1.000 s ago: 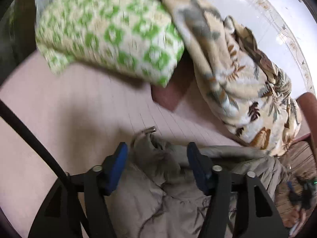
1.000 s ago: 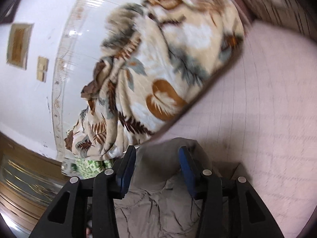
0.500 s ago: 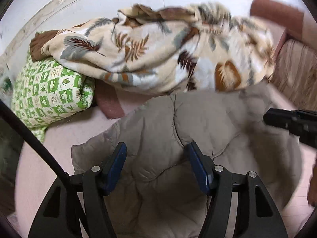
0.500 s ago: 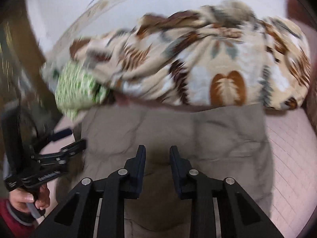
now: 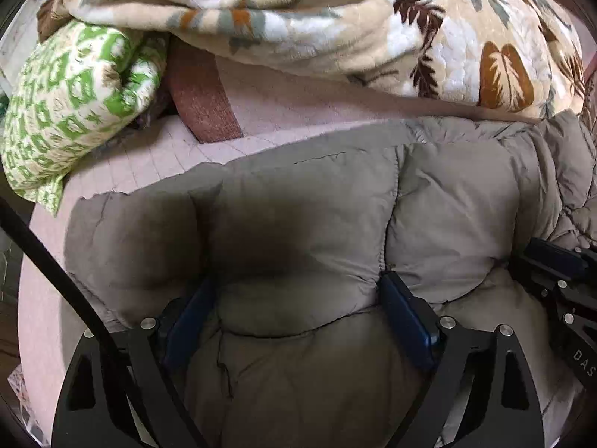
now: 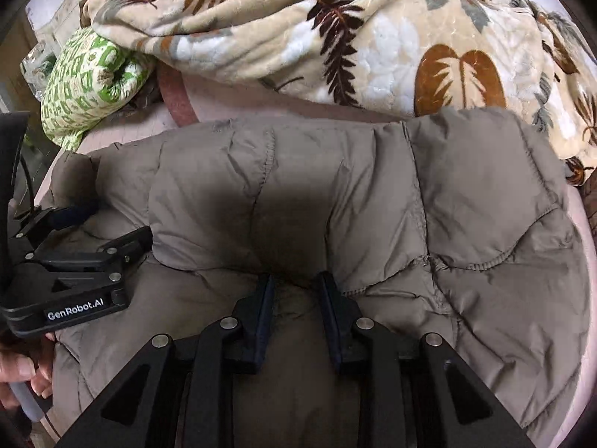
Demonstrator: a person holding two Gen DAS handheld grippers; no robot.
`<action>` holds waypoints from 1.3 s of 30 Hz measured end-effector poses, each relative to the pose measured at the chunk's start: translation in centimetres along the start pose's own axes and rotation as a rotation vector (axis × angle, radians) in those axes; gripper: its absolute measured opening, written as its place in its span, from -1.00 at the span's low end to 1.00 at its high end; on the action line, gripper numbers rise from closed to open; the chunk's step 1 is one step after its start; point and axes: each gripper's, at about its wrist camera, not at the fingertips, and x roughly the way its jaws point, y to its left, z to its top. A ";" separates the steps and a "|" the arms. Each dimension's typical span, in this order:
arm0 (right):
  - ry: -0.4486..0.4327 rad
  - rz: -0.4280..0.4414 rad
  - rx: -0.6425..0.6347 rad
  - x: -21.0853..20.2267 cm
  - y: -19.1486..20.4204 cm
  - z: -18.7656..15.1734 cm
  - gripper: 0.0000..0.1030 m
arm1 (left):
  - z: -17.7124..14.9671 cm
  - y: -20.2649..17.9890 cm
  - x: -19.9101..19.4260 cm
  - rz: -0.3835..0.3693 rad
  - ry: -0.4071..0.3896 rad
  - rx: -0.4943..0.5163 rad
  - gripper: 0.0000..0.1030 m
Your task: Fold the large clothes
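Note:
A grey-brown puffer jacket [image 5: 447,201] lies doubled over on the pink bed [image 5: 156,156], its folded edge towards both cameras. My left gripper [image 5: 294,291] is down on the left part of that fold. Its jaws are opening wide, and a bulge of jacket sits between the blue pads [image 5: 401,310] without being pinched. Seen from the right wrist, the left gripper [image 6: 115,220] rests on the jacket [image 6: 466,194] at the left. My right gripper [image 6: 296,291] stands narrow, shut on a small pinch of the fold. The right gripper [image 5: 537,257] shows at the right edge of the left wrist view.
A leaf-patterned beige blanket [image 5: 373,26] is heaped along the far side of the bed, touching the jacket's far edge. A green-and-white pillow [image 5: 74,100] lies far left, with a brown cushion edge [image 5: 201,100] beside it. A hand [image 6: 22,373] holds the left gripper's handle.
Both grippers swung round and sank onto the bed, laying the jacket down doubled over. The left jaws have widened and let the fabric go slack. The right jaws have narrowed.

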 end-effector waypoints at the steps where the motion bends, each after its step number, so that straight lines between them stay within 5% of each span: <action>1: -0.014 0.010 0.006 -0.8 -0.1 0.0 -0.47 | 0.0 0.0 -0.9 -0.018 -0.012 -0.011 0.61; 8: -0.145 0.053 0.015 -10.6 -1.3 -3.1 -0.47 | -3.8 0.9 -10.7 -0.110 -0.168 0.048 0.58; 13: -0.197 0.016 0.020 -13.9 -3.7 -7.2 -0.46 | -8.0 2.0 -12.2 -0.077 -0.188 0.067 0.58; 20: -0.110 -0.038 0.078 -9.9 -6.1 -10.0 -0.46 | -10.6 3.0 -7.7 -0.078 -0.095 0.045 0.59; 25: -0.030 0.022 0.146 -6.3 -7.9 -11.1 -0.46 | -11.5 3.9 -4.7 -0.143 -0.060 -0.021 0.71; 29: -0.006 0.021 0.146 -6.1 -8.0 -10.9 -0.46 | -11.4 3.3 -5.5 -0.121 -0.067 0.005 0.64; 33: -0.081 0.037 0.136 -9.2 -8.2 -9.4 -0.46 | -9.8 5.7 -8.6 -0.097 -0.155 -0.023 0.53; 39: -0.135 -0.044 0.150 -9.4 -10.2 -5.2 -0.46 | -6.0 9.8 -6.2 -0.038 -0.087 -0.110 0.53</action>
